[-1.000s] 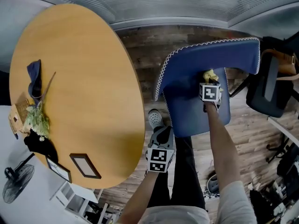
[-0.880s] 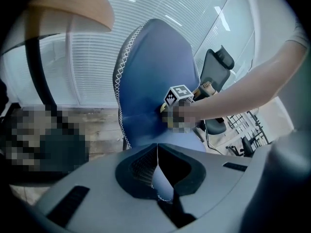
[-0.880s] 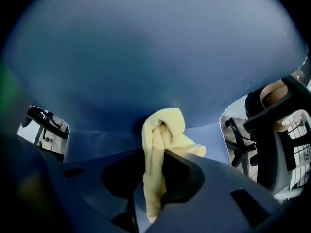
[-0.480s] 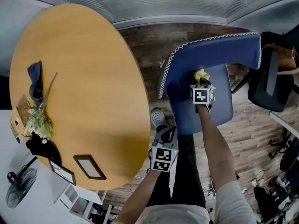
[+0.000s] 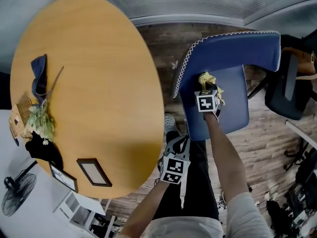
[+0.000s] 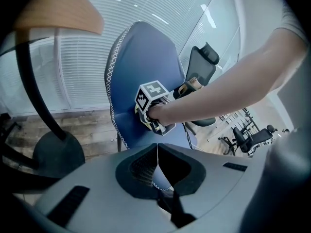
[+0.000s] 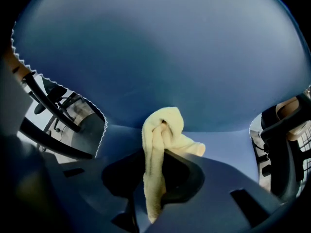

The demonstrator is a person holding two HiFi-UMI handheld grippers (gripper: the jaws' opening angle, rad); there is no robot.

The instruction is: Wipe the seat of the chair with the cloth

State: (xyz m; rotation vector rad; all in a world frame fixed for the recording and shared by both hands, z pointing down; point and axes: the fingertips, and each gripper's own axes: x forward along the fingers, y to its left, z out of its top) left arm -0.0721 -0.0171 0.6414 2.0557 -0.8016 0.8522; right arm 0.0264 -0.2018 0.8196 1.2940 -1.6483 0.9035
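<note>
A blue chair (image 5: 233,103) with white stitched edging stands right of the round table; its seat (image 7: 228,144) fills the right gripper view. My right gripper (image 5: 210,90) is over the seat's left part, shut on a pale yellow cloth (image 7: 160,144) whose bunched end rests on the seat near the backrest (image 7: 155,52). The cloth (image 5: 206,79) shows just beyond the marker cube in the head view. My left gripper (image 5: 174,150) hangs low by the person's legs, beside the table edge, jaws shut with nothing between them (image 6: 157,154). It looks toward the chair (image 6: 141,62).
A round wooden table (image 5: 84,93) lies at left, bearing a dark blue cloth (image 5: 38,78), dried flowers (image 5: 38,125) and a picture frame (image 5: 93,171). A black office chair (image 5: 285,90) stands at right. The table's base (image 6: 53,152) is near the left gripper. The floor is wood planks.
My right gripper has slid leftward across the seat with the cloth, from the seat's right part toward its left edge. The left gripper has stayed by the legs.
</note>
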